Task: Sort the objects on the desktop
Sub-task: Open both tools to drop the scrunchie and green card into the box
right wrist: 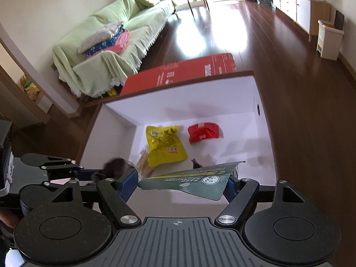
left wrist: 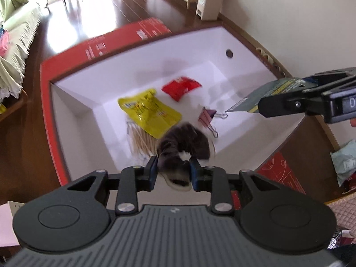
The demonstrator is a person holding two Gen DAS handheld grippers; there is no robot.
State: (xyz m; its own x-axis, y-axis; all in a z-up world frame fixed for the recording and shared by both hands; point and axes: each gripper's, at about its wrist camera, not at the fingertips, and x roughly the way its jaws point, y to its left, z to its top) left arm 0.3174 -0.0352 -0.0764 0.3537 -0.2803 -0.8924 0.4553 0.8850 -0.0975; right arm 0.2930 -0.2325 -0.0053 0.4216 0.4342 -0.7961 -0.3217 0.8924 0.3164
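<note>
Box (left wrist: 73, 102) open-topped, on floor (left wrist: 124, 2). Inside, on box bottom: pouch (left wrist: 149, 113) near middle, lying partly over cotton swab bundle (left wrist: 140, 140) on its near side. Packet (left wrist: 180, 87) beyond pouch, toward far wall, apart from it. Binder clip (left wrist: 209, 120) right of pouch. Left tool (left wrist: 173, 171) over near edge of box, fuzzy sock (left wrist: 182, 144) between its fingers, hanging above swabs. Right tool (right wrist: 181, 184) over right edge, card (right wrist: 195, 180) in its grip, card tip above clip. Sofa (right wrist: 115, 44) left of box, bin (left wrist: 210, 3) beyond far right corner.
</note>
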